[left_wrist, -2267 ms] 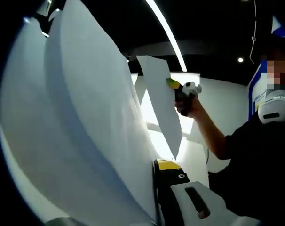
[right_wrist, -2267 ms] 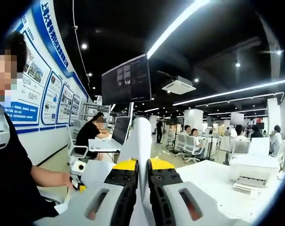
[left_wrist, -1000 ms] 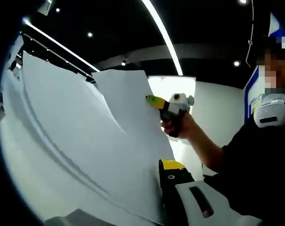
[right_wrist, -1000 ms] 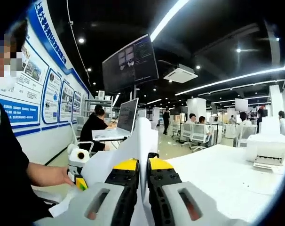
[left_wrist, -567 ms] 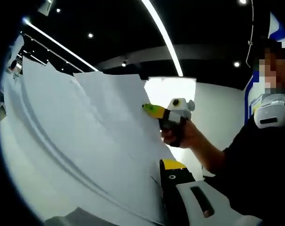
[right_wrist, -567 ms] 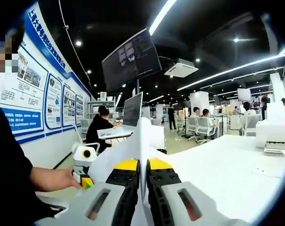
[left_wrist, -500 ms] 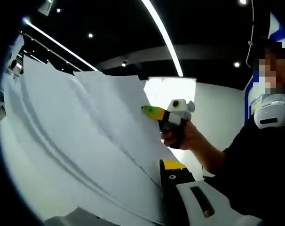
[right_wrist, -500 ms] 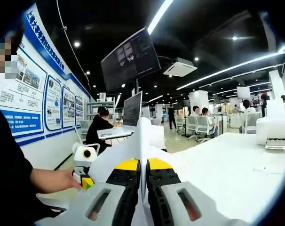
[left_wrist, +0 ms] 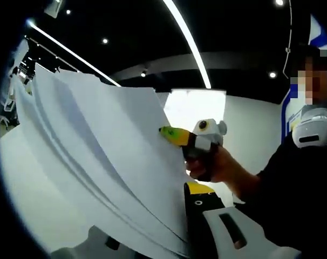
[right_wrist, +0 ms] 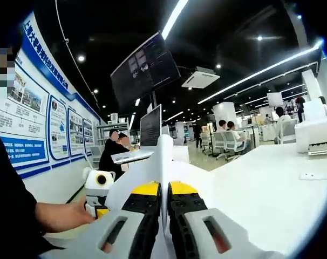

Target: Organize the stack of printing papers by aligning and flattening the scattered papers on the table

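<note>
While both grippers are raised off the table point(right_wrist: 271, 183), the stack of printing papers point(left_wrist: 99, 162) hangs between them in the air. In the left gripper view the sheets fan out from about 6 o'clock toward 10 and 11 o'clock, their edges stepped and not flush. The left gripper point(left_wrist: 191, 226) shows one yellow-tipped jaw at 5 o'clock, pressed against the stack's lower edge; the other jaw is hidden behind the paper, so the clamp looks tight on the sheets. The right gripper point(left_wrist: 177, 136) enters near the centre toward 3 o'clock, its yellow-green tip touching the far edge of the top sheet, held by the person's hand point(left_wrist: 217, 164).

In the right gripper view the stack point(right_wrist: 164, 156) stands edge-on between the two jaws at 6 o'clock, which are pinched nearly together on it. The left gripper point(right_wrist: 101, 211) sits at 8 o'clock in the person's other hand point(right_wrist: 66, 216), at the paper's lower corner. A white table spreads toward 4 o'clock, with an office of desks and seated people behind.
</note>
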Action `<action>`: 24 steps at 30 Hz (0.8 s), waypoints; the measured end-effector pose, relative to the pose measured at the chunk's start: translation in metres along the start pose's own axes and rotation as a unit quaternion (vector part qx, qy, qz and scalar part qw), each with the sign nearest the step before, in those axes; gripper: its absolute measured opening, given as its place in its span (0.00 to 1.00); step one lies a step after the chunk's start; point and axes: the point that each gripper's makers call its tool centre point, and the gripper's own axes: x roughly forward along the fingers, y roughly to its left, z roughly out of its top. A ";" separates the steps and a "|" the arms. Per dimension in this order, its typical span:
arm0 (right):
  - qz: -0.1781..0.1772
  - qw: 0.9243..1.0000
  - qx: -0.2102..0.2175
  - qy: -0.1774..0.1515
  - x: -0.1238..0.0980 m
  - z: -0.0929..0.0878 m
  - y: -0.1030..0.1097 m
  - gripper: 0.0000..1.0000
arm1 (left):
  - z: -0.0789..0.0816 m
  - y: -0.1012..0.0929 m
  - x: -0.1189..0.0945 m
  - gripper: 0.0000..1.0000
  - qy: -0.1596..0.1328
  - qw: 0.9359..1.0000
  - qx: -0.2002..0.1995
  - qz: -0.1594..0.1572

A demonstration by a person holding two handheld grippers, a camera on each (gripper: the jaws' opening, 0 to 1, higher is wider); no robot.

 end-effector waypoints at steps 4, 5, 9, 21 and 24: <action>-0.002 1.000 0.013 -0.005 0.002 -0.003 0.003 0.01 | 0.000 0.001 0.000 0.17 -0.001 1.000 0.000 0.001; -0.003 1.000 0.016 -0.005 0.003 -0.004 0.004 0.01 | 0.000 0.000 0.000 0.17 -0.002 1.000 0.000 0.002; -0.002 1.000 0.015 -0.001 0.004 -0.007 0.007 0.01 | -0.001 0.000 0.000 0.16 0.000 1.000 0.004 0.003; 0.003 1.000 -0.004 0.000 0.001 -0.004 0.009 0.04 | -0.006 0.004 -0.001 0.07 0.014 0.999 0.027 0.018; 0.004 1.000 -0.004 0.001 0.000 -0.005 0.009 0.06 | -0.006 0.004 -0.001 0.06 0.015 0.999 0.026 0.017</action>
